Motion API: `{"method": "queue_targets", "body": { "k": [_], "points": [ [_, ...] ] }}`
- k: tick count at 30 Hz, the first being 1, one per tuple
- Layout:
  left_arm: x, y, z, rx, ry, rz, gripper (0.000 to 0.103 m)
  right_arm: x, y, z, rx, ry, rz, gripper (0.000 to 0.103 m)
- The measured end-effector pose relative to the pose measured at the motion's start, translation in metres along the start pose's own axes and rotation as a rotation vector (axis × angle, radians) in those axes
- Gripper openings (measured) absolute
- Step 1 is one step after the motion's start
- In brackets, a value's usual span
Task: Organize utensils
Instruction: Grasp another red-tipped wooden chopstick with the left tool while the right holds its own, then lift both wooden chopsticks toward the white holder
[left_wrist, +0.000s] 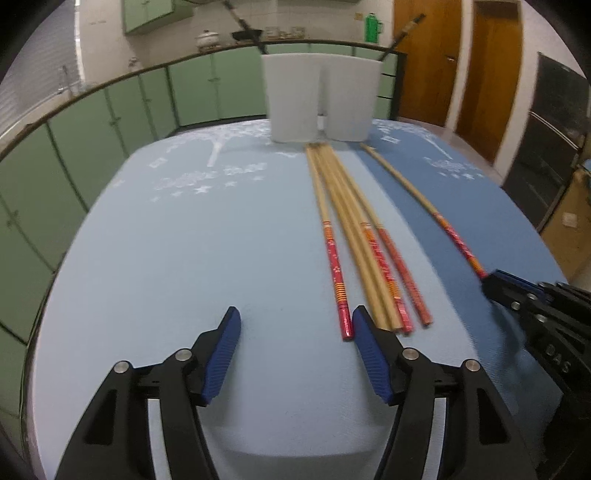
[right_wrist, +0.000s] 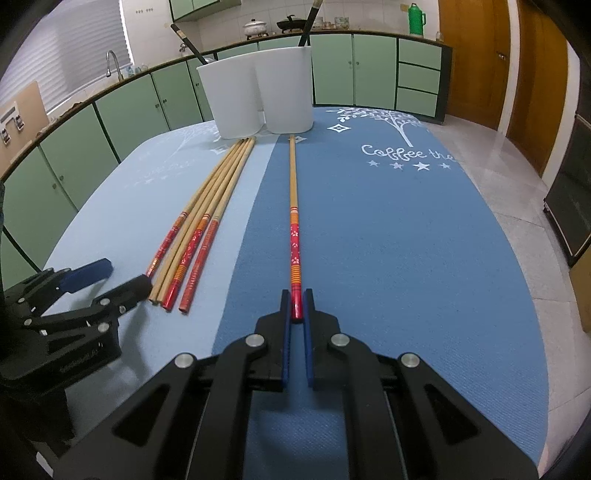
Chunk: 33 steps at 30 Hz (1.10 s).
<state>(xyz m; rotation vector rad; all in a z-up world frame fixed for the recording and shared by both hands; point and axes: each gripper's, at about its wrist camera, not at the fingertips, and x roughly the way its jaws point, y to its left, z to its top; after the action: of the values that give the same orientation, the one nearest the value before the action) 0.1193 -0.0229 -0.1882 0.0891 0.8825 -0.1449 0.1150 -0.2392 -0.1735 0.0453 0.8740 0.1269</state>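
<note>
Several bamboo chopsticks with red ends (left_wrist: 369, 243) lie bunched on the blue mat, also in the right wrist view (right_wrist: 199, 225). A single chopstick (right_wrist: 294, 214) lies apart to their right, also in the left wrist view (left_wrist: 424, 199). My right gripper (right_wrist: 296, 299) is shut on its red end, at mat level; it shows at the right edge of the left wrist view (left_wrist: 506, 284). My left gripper (left_wrist: 295, 321) is open and empty, just left of the bunch's near ends; it shows in the right wrist view (right_wrist: 122, 277). A white two-compartment holder (left_wrist: 321, 99) stands at the far end, holding dark utensils (right_wrist: 308, 22).
The blue mat (right_wrist: 406, 240) covers the table and bears white tree prints. Green cabinets (right_wrist: 351, 66) and a counter with pots and a green flask (right_wrist: 416, 18) stand behind. Wooden doors (left_wrist: 424, 62) are at the right.
</note>
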Motion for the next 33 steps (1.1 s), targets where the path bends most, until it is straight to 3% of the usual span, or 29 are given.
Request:
{"method": "queue_targets", "body": {
  "k": [4, 11, 18, 20, 26, 33],
  "points": [
    [-0.003, 0.013, 0.000, -0.056, -0.008, 0.003, 0.062, 0.000, 0.000, -0.001, -0.003, 0.004, 0.007, 0.007],
    [0.000, 0.005, 0.002, -0.024, -0.002, -0.011, 0.059, 0.002, 0.000, -0.001, -0.003, 0.010, 0.016, 0.009],
    [-0.002, -0.005, 0.002, 0.003, -0.014, -0.016, 0.014, 0.003, -0.003, -0.001, 0.015, 0.010, 0.037, 0.006],
    [-0.003, -0.008, 0.002, 0.015, -0.016, -0.011, 0.006, 0.003, -0.004, -0.001, 0.018, 0.009, 0.040, 0.005],
    [-0.014, -0.007, 0.006, 0.008, -0.045, -0.023, 0.006, -0.006, -0.004, 0.000, 0.013, -0.022, 0.043, 0.005],
    [-0.057, 0.001, 0.023, 0.016, -0.117, -0.037, 0.006, -0.038, -0.003, 0.015, 0.003, -0.086, 0.048, 0.005]
  ]
}}
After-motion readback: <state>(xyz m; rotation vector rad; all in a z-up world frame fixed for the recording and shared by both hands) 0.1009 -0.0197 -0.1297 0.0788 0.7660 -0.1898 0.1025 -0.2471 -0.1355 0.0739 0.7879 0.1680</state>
